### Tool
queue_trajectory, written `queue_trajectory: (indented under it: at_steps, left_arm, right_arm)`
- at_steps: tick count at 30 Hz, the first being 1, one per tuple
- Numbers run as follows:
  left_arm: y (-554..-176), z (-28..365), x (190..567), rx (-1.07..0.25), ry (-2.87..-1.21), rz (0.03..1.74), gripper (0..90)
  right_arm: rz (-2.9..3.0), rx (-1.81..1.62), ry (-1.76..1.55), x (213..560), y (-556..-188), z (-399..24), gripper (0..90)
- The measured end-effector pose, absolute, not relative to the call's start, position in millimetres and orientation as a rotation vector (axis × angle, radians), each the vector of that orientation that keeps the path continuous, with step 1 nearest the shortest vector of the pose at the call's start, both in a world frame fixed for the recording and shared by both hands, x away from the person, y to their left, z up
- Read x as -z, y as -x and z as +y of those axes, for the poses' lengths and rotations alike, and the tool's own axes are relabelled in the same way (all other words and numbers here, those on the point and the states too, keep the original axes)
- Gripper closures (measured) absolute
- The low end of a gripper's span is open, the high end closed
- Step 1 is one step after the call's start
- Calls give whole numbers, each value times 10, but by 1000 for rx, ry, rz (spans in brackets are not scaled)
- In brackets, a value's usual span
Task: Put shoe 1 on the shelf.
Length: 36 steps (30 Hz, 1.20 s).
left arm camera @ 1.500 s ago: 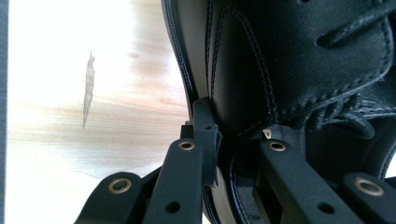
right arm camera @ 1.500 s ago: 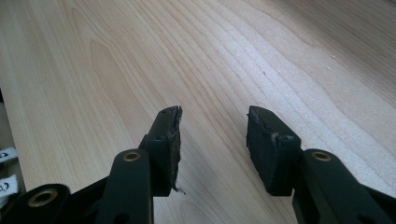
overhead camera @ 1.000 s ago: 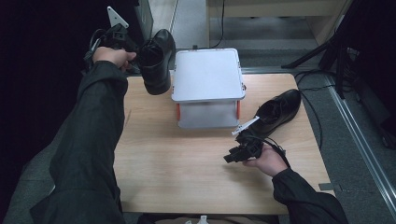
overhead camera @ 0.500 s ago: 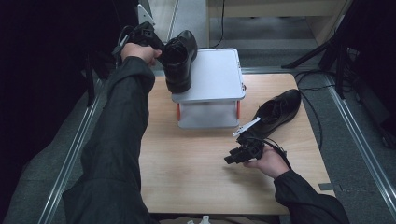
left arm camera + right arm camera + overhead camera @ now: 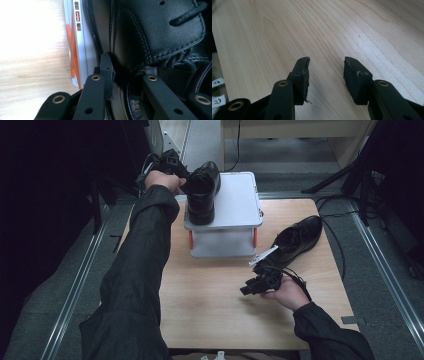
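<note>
A black leather lace-up shoe rests on the lid of a white box at the back of the table, toe toward me. My left gripper is shut on the shoe's heel rim. In the left gripper view one jaw is outside the shoe and the other inside it, with the gripper clamping the leather wall. The matching second shoe lies on the table at the right. My right gripper hovers open near the table's middle, its pads apart over bare wood with nothing between them.
The white box has orange latches on its front corners; its lid edge shows beside the held shoe. The wooden table has free room in front of the box. Cables trail off the right side.
My left gripper carried the shoe rightward from beyond the table's left edge onto the box lid. The right gripper has barely moved.
</note>
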State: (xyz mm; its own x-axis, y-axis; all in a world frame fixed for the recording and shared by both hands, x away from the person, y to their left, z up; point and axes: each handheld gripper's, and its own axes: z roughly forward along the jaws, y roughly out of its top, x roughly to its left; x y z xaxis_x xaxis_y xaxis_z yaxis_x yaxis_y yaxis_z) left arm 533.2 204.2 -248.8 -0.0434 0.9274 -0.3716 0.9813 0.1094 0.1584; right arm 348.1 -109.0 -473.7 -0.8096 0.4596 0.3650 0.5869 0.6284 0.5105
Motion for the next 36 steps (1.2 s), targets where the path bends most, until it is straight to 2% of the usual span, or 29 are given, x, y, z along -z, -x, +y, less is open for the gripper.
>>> queue_trajectory:
  at_steps: [12, 16, 20, 28, 36]
  left_arm:
    - [-5287, 2007, 2532, 244, -1867, 1992, 726]
    - [-5276, 2026, 2526, 266, -1863, 1964, 661]
    - [-5241, 2060, 2439, 264, -1855, 1932, 641]
    - [-5105, 2248, 2220, 217, -1865, 1843, 606]
    - [-4977, 2494, 2249, 223, -1866, 1826, 578]
  right_arm:
    - [-2655, 925, 854, 4746, -3482, -1062, 566]
    - [-2657, 931, 858, 4743, -3487, -1072, 566]
    - [-2655, 947, 860, 4725, -3484, -1076, 569]
    - [-2646, 969, 866, 4712, -3496, -1104, 569]
    - [-2648, 972, 879, 4706, -3504, -1128, 569]
